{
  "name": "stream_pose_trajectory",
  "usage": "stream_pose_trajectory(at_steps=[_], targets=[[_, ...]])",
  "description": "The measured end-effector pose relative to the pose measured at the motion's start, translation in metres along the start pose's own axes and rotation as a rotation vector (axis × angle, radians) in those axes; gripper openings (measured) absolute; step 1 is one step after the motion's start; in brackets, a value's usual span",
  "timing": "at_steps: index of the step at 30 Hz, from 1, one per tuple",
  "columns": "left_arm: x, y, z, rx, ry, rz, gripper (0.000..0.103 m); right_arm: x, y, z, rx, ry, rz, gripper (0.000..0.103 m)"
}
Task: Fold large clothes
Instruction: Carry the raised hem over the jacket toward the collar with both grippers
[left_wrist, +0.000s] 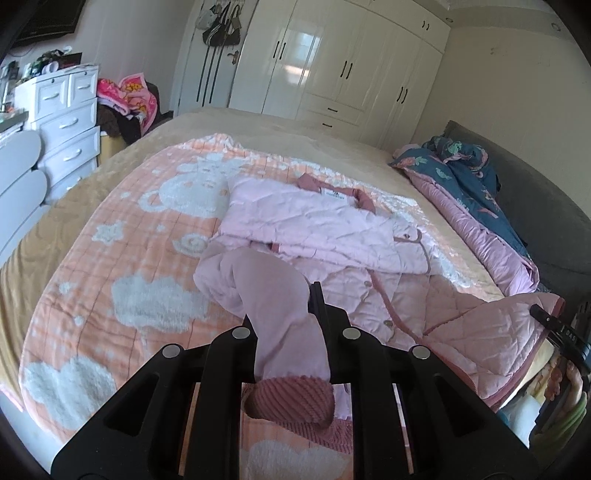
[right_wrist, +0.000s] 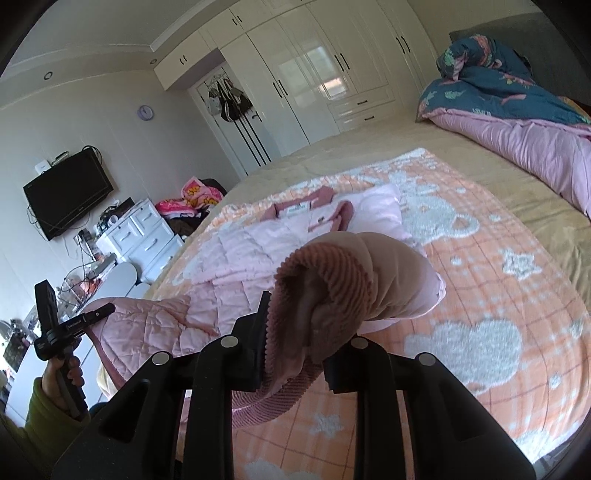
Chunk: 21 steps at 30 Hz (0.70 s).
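Note:
A pale pink quilted jacket (left_wrist: 314, 225) with a dark pink collar lies partly folded on an orange blanket (left_wrist: 110, 258) with white clouds. My left gripper (left_wrist: 291, 306) is shut on a pink sleeve (left_wrist: 280, 306), whose ribbed dark pink cuff (left_wrist: 291, 402) hangs toward the camera. In the right wrist view the same gripper (right_wrist: 99, 312) pinches a quilted hem corner (right_wrist: 147, 328). My right gripper (right_wrist: 299, 325) is shut on the other sleeve's ribbed cuff (right_wrist: 314, 280), above the jacket (right_wrist: 258, 236). In the left wrist view it (left_wrist: 543, 314) grips the raised quilted hem (left_wrist: 491, 325). Both lift the fabric off the blanket (right_wrist: 480, 295).
A blue floral quilt (left_wrist: 461, 173) (right_wrist: 517, 110) with pink lining is piled along the headboard side. White drawers (left_wrist: 66, 122) (right_wrist: 147, 229) and a heap of clothes (left_wrist: 129, 99) stand beside the bed, white wardrobes (left_wrist: 351, 74) beyond it. A hand (right_wrist: 59, 373) in a green sleeve holds the left gripper.

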<state>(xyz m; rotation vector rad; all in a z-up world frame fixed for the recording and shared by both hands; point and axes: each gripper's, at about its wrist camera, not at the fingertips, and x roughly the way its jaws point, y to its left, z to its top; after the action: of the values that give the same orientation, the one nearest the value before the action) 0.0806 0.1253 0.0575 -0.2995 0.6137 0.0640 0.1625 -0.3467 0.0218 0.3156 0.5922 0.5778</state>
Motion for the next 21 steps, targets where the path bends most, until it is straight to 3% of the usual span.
stream_pose_trajectory(at_steps=[21], targets=[[0.009, -0.008, 0.083, -0.038, -0.088, -0.042, 0.008, 0.008, 0.005, 0.082, -0.042, -0.077, -0.007, 0.021]])
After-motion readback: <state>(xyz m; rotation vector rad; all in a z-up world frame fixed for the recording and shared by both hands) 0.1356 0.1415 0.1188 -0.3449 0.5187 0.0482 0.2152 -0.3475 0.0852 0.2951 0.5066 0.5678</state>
